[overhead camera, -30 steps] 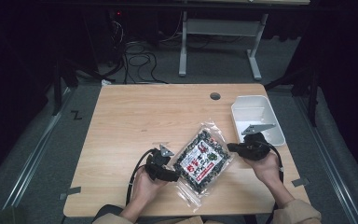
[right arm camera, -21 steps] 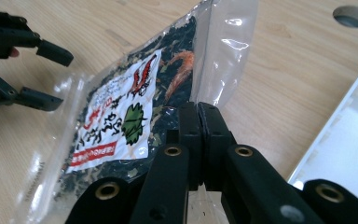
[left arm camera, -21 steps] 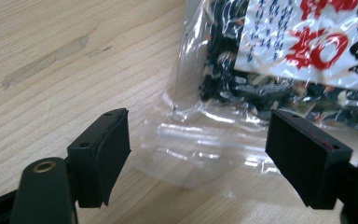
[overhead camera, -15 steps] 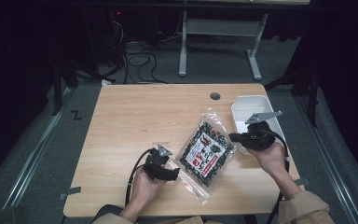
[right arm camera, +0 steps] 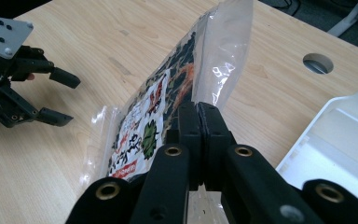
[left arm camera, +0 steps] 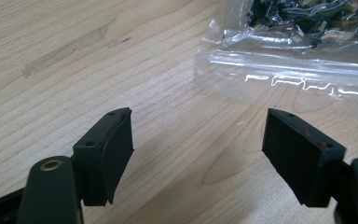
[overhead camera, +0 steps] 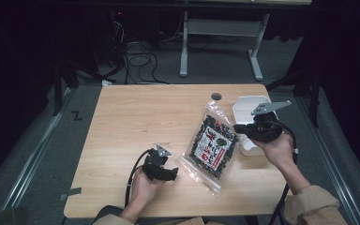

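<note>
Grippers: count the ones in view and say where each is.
2. The left gripper sits low over the table, jaws open, beside the clear snack bag. The right gripper is raised by the white tray, shut on the bag's edge.

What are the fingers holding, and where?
The right gripper pinches the bag by its clear edge strip. The left gripper is open and holds nothing.

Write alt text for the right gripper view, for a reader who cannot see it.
The right gripper has its black jaws shut on the edge of a clear plastic bag of dark dried food with a printed label, lifting that side off the wooden table. The left gripper sits open beyond it at left; a white tray lies at right.
</note>
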Motion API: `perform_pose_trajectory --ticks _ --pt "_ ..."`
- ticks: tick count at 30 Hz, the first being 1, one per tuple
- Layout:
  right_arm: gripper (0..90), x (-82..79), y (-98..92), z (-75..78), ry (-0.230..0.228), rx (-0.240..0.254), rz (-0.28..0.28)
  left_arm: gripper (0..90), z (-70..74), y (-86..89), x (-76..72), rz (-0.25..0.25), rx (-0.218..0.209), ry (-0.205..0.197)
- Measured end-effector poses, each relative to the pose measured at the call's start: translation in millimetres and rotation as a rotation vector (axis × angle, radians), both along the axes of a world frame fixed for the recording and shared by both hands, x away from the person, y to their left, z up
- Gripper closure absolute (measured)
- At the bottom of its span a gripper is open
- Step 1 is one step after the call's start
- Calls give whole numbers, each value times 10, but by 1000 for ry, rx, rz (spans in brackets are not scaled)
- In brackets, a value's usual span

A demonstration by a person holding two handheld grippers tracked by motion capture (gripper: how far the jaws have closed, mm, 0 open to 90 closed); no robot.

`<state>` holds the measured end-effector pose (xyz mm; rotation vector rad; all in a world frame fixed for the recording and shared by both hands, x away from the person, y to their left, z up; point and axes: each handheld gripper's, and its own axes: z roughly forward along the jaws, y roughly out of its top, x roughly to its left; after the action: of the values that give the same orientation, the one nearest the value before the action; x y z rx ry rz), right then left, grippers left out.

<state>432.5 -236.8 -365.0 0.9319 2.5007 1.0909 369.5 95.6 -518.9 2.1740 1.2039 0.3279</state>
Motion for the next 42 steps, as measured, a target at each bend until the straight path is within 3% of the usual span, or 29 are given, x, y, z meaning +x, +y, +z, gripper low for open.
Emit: perform_pose_trajectory --ticks 15,36,42 --pt "900 27 98 309 -73 -49 18 251 17 21 0 18 -4 -11" --pt "900 96 174 622 -120 -81 17 239 31 39 0 40 -10 -18" --pt "900 137 155 708 -112 -78 7 237 28 33 0 38 -11 -15"
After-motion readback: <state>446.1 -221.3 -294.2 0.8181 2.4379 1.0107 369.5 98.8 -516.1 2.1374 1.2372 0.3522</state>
